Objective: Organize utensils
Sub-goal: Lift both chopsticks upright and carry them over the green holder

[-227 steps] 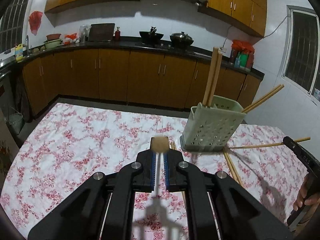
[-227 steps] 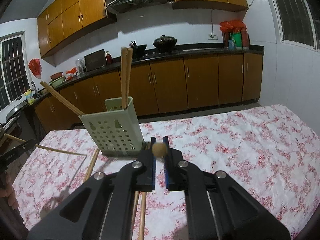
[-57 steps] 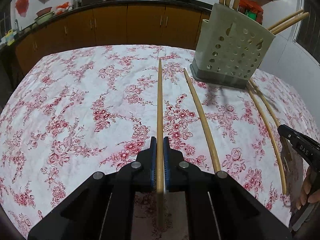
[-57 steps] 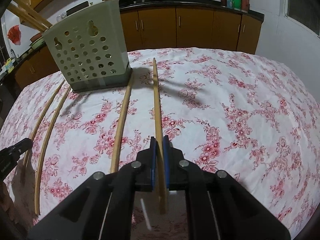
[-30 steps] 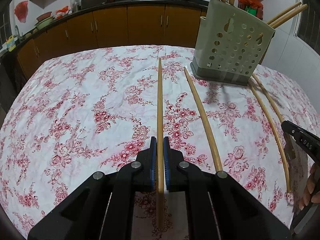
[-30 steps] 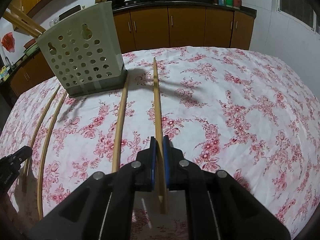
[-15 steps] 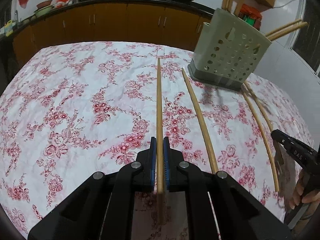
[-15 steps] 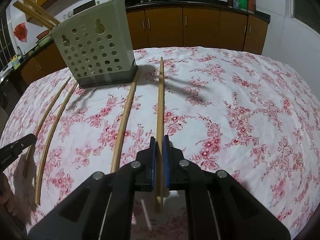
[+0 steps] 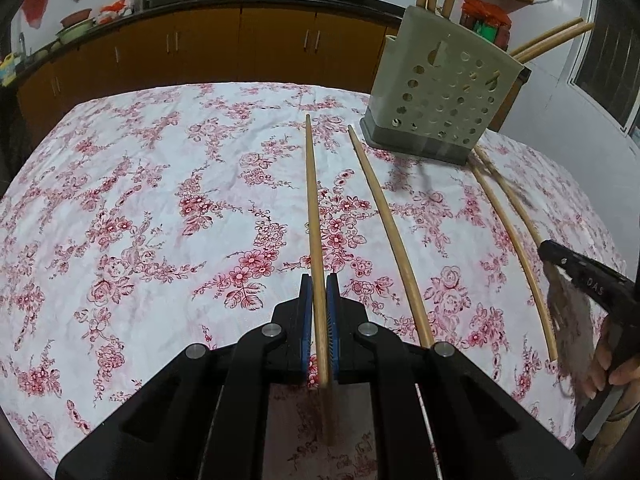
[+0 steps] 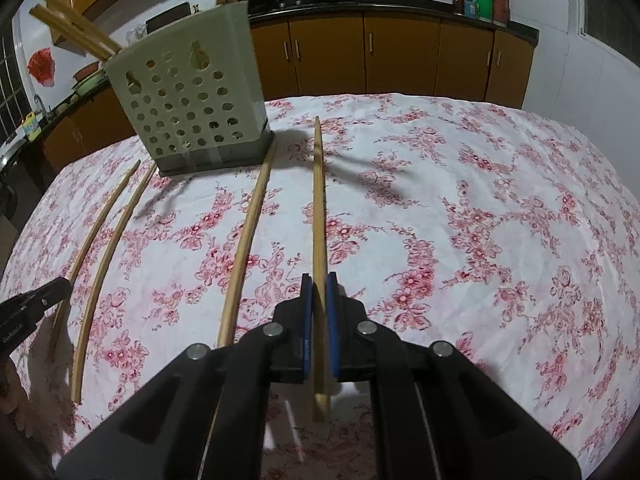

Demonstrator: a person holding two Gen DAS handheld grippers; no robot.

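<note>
My left gripper (image 9: 319, 289) is shut on a long wooden chopstick (image 9: 312, 200) that points forward over the floral cloth. My right gripper (image 10: 318, 288) is shut on another chopstick (image 10: 319, 196) the same way. A pale green perforated utensil holder (image 9: 438, 110) stands at the far right in the left wrist view and at the far left in the right wrist view (image 10: 188, 108); several chopsticks stick out of its top. Loose chopsticks lie on the cloth: one beside my held one (image 9: 390, 232) and two curved ones (image 9: 516, 248) nearer the right gripper.
The table carries a red floral cloth (image 9: 140, 208). Brown kitchen cabinets (image 9: 208, 48) and a counter with pots run along the back. The other hand-held gripper shows at the right edge (image 9: 592, 280) in the left view and at the left edge (image 10: 28, 308) in the right view.
Both grippers stay shut on their chopsticks. The views have shifted slightly; the holder sits a little nearer and the held chopsticks have barely moved.
</note>
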